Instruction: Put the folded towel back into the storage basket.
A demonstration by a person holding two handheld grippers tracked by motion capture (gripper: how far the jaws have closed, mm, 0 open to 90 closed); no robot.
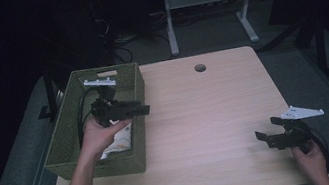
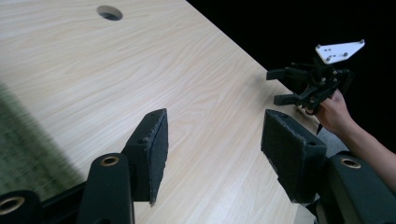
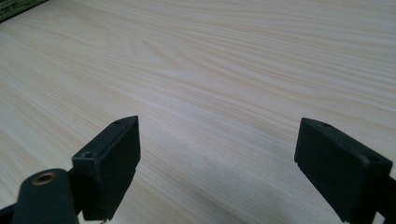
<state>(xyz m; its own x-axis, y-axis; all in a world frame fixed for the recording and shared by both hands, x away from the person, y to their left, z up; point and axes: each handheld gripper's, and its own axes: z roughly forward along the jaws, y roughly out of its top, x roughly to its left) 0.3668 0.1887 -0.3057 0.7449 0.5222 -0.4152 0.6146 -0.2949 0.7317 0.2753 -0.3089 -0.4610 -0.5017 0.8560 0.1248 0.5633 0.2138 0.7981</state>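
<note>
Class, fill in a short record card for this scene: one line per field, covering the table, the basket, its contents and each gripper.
Table: light wood top with a round hole
Basket: green woven basket at the table's left edge
Contents: a white packet, partly hidden
Left gripper: open, held above the basket's right wall
Right gripper: open, near the table's right front corner

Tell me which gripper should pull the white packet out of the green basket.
Left, probably. The left gripper hangs open at the green basket, just above the white packet. The right gripper, also open, sits at the table's far right edge, well away.
</note>
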